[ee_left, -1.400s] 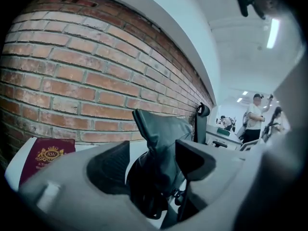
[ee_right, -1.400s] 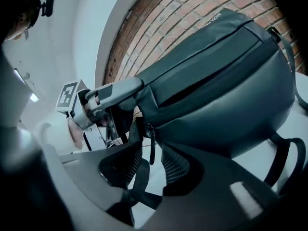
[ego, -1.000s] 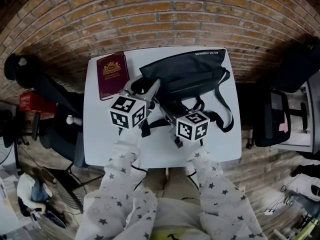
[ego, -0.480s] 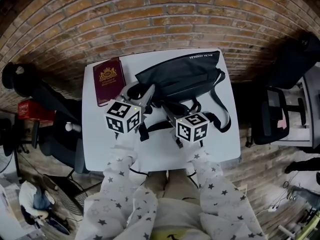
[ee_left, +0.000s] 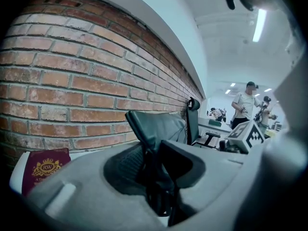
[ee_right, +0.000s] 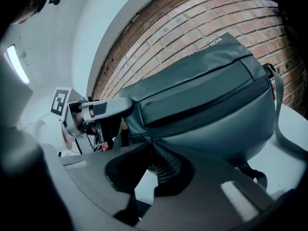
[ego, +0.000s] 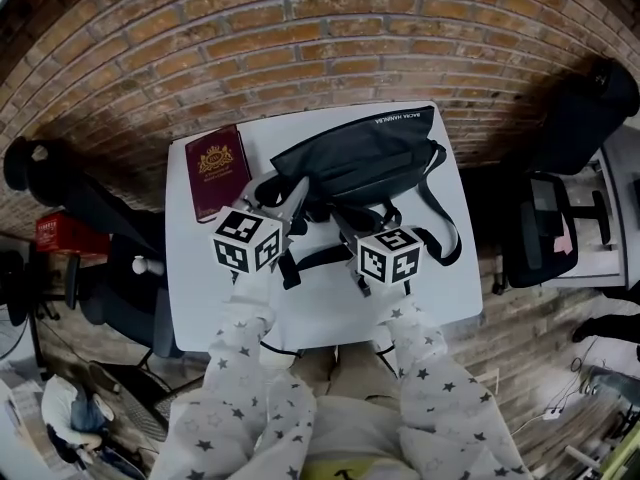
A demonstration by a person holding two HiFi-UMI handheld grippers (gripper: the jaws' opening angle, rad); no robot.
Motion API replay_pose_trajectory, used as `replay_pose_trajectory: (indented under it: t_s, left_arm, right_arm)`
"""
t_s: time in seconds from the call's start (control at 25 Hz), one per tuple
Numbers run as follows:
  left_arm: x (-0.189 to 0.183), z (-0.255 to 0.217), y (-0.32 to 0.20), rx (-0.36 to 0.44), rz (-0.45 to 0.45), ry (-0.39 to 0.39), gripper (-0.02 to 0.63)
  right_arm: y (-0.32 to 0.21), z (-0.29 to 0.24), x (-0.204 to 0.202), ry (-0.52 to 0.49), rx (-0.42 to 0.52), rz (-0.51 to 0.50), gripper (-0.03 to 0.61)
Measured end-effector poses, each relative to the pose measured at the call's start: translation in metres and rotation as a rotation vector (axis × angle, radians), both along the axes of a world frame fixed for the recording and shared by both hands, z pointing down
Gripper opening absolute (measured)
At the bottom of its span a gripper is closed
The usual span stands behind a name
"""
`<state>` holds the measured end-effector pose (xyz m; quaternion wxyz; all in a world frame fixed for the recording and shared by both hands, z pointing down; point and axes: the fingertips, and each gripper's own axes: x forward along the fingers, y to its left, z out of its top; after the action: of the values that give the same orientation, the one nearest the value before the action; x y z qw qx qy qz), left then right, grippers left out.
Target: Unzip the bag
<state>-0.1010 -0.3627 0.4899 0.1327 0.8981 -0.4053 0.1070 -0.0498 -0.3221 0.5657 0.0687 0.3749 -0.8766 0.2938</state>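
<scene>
A black bag point(ego: 365, 158) lies at the far side of the white table point(ego: 320, 298), its strap point(ego: 445, 218) trailing to the right. My left gripper point(ego: 285, 196) is at the bag's left corner. In the left gripper view that gripper point(ee_left: 156, 177) is shut on a black fold of the bag point(ee_left: 161, 124). My right gripper point(ego: 340, 226) reaches the bag's front edge just right of it. In the right gripper view its tips point(ee_right: 147, 146) close on the zipper pull at the end of the bag point(ee_right: 207, 105), with the left gripper point(ee_right: 96, 112) close beside it.
A maroon passport point(ego: 217, 168) lies on the table left of the bag, also seen as a passport point(ee_left: 45, 165) in the left gripper view. The table stands against a brick wall. Black office chairs point(ego: 545, 233) flank it. People point(ee_left: 245, 107) stand far off in the room.
The left gripper has drawn slightly back toward me while holding the bag's corner. The right gripper stays at the zipper end. The head camera has shifted a little.
</scene>
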Motion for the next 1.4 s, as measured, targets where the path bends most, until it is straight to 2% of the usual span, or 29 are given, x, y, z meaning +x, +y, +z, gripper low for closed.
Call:
replay_pose_trajectory:
  t_s: [0.16,0.32,0.48,0.72,1.4]
  left_arm:
    - [-0.001,0.000,-0.001,0.004,0.004,0.000,0.101]
    - [-0.002,0.001,0.001,0.011,-0.002,-0.002,0.101]
    - [-0.001,0.000,0.001,0.022,-0.004,0.009,0.101]
    - [-0.002,0.000,0.000,0.028,-0.029,0.018,0.101]
    - [-0.006,0.002,0.000,0.034,-0.165,0.025,0.112]
  right_arm:
    - [-0.009,-0.001,0.018,0.008,0.004,0.058,0.021]
    - [-0.011,-0.004,0.020,0.053,0.031,0.061,0.023]
    - [-0.017,-0.004,0.035,0.047,0.033,0.121,0.021]
    - [-0.022,-0.006,0.053,0.056,0.039,0.156,0.023]
    - [-0.043,-0.009,0.096,0.095,0.033,0.170,0.021]
